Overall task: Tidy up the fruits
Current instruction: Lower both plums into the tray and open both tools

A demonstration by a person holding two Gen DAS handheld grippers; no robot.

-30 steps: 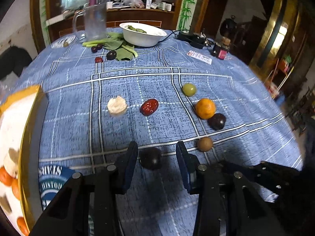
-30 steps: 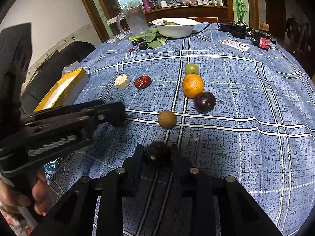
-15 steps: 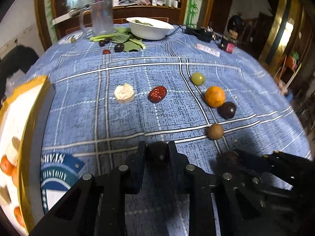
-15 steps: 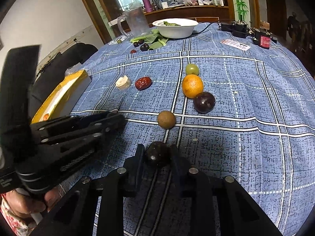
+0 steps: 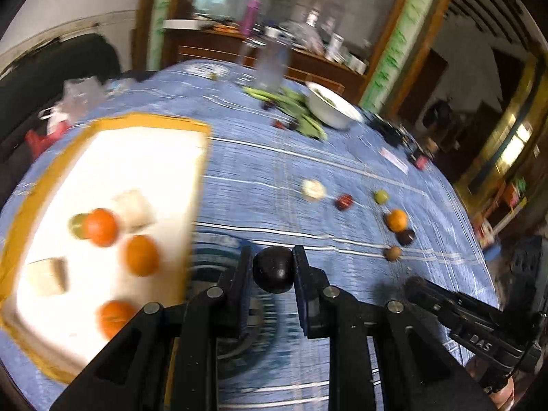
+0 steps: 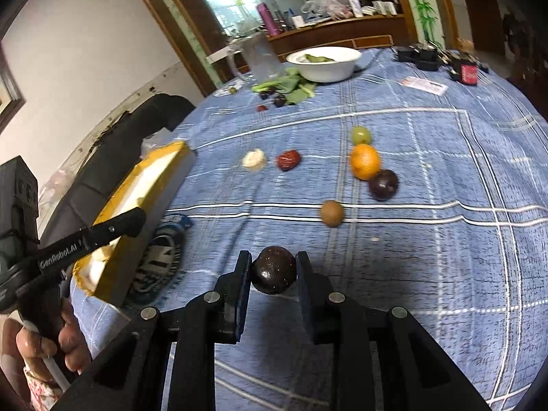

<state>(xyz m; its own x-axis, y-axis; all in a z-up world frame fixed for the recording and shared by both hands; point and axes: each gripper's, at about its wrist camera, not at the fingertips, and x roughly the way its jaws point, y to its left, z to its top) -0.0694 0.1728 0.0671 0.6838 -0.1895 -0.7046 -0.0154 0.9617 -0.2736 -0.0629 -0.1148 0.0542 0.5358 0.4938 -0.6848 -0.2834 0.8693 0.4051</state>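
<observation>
My left gripper [image 5: 272, 269] is shut on a dark round fruit [image 5: 273, 269], held above the blue checked cloth just right of the yellow-rimmed white tray [image 5: 191, 185]. The tray holds several oranges [image 5: 141, 255] and pale cubes. My right gripper [image 6: 274, 270] is shut on a second dark round fruit [image 6: 274, 270], lifted off the cloth. On the table lie an orange [image 6: 364, 161], a dark plum [image 6: 383, 184], a brown fruit [image 6: 331, 213], a green grape [image 6: 361, 134], a red date [image 6: 288, 160] and a pale piece [image 6: 254, 160].
A white bowl [image 6: 323, 59], a clear jug [image 6: 258, 57], green leaves with small dark fruits [image 6: 284, 90], a card and black devices sit at the far side. A printed round patch [image 6: 161, 257] lies by the tray. A hand [image 6: 44, 339] holds the left tool.
The left gripper closed on its dark fruit, lifted it and swung left until the tray filled the view. The right gripper, holding its fruit throughout, rose slightly.
</observation>
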